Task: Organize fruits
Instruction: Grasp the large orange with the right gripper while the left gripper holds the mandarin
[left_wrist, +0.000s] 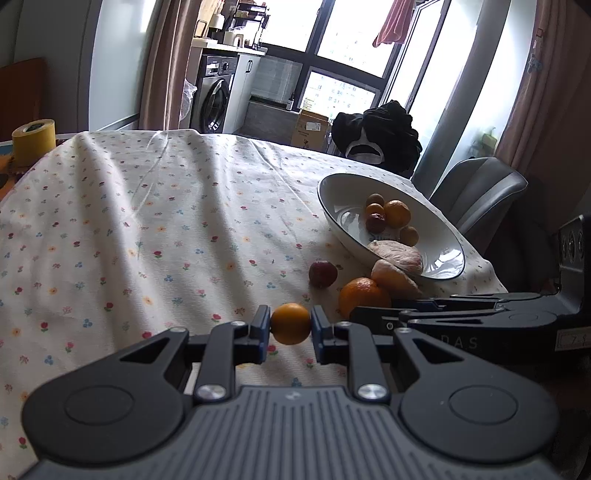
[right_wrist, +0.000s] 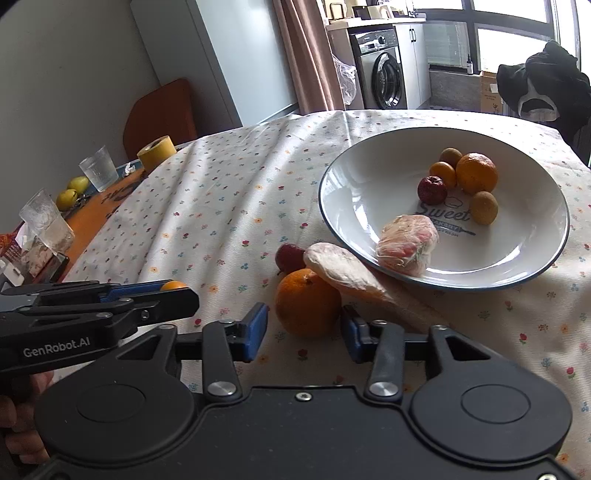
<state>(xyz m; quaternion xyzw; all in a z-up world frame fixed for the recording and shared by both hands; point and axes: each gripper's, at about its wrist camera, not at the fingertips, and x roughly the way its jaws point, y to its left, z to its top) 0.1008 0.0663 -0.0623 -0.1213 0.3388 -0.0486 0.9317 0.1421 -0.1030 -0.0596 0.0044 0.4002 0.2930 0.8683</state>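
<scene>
The left gripper (left_wrist: 290, 325) is clamped on a small round orange kumquat (left_wrist: 290, 324), both blue-padded fingers (left_wrist: 260, 325) pressing its sides, held above the floral white tablecloth (left_wrist: 147, 229). In the right wrist view the same fruit shows only as an orange sliver behind the left gripper's arm.

The right gripper (right_wrist: 304, 334) has its fingers spread apart on either side of a large round orange mandarin (right_wrist: 307, 302) that rests on the cloth; neither pad touches it. Just behind the mandarin lies a pale plastic-wrapped wedge of fruit (right_wrist: 347, 275), its far end leaning against the rim of a wide white bowl with a blue edge (right_wrist: 340, 206). A small dark red fruit (right_wrist: 290, 256) sits on the cloth to the left of the wedge, near the bowl.

Inside the bowl are a second mandarin (right_wrist: 476, 172), a small orange kumquat-like fruit (right_wrist: 442, 172), two olive-brown small fruits (right_wrist: 484, 206), a dark red wrinkled fruit (right_wrist: 431, 190) and a plastic-wrapped pinkish piece (right_wrist: 408, 249) near the front rim.

At the far left stand a yellow roll of tape (right_wrist: 157, 150) and a ribbed clear glass (right_wrist: 98, 168).
</scene>
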